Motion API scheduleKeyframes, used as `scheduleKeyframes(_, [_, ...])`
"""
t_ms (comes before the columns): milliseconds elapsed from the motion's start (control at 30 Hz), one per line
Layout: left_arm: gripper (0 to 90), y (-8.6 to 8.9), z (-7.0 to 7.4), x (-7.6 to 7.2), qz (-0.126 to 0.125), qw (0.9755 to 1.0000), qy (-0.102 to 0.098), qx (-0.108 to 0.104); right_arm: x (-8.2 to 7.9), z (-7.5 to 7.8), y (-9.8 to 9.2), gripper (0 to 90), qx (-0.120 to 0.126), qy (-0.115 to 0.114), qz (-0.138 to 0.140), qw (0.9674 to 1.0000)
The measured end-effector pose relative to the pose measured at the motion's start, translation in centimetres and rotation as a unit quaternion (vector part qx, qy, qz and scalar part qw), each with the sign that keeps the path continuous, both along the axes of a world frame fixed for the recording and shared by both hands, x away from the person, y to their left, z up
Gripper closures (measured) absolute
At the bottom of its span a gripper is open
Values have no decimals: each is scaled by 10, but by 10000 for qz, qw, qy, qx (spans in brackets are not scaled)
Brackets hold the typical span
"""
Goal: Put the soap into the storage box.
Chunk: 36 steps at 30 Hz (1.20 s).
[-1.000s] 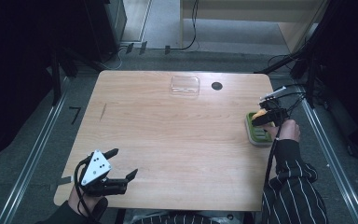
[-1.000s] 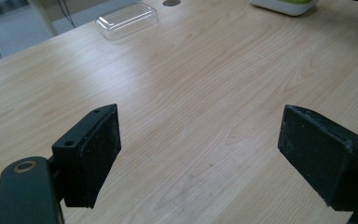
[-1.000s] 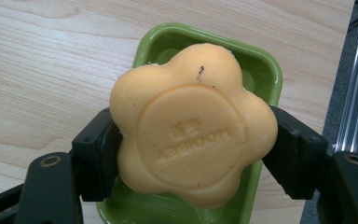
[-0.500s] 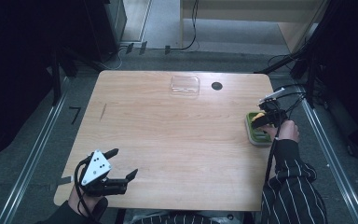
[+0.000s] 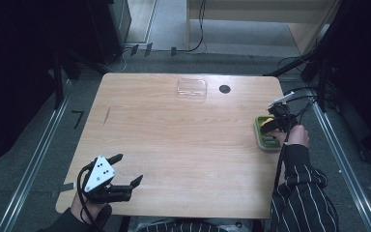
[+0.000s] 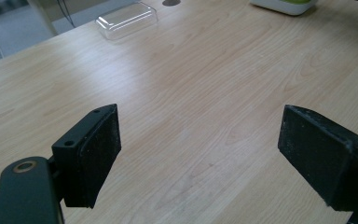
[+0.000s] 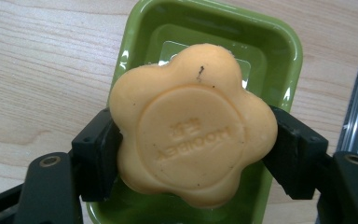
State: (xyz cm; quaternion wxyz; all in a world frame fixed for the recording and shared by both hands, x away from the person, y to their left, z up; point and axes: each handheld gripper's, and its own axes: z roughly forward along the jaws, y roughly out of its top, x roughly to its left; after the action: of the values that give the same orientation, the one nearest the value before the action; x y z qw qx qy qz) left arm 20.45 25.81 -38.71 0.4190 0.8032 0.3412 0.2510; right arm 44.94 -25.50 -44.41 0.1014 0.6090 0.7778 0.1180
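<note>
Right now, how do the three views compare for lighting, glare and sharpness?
High view: table evenly lit, surroundings nearly black, right gripper small and soft. Left gripper view: window-like glare on the wood by the clear lid, open left gripper sharp. Right gripper view: soap crisp enough to show its embossing, bright highlights on the glossy green dish.

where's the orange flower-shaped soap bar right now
The orange flower-shaped soap bar is clamped in the right gripper, just above the green plastic dish at the table's right edge in the high view.
</note>
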Motion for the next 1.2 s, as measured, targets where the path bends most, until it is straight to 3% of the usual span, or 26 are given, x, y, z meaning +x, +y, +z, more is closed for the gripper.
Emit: scheduleKeyframes(1200, [136, 0, 0, 0, -7, 10000, -12, 15, 1, -4, 0, 271, 8, 139, -370, 9992])
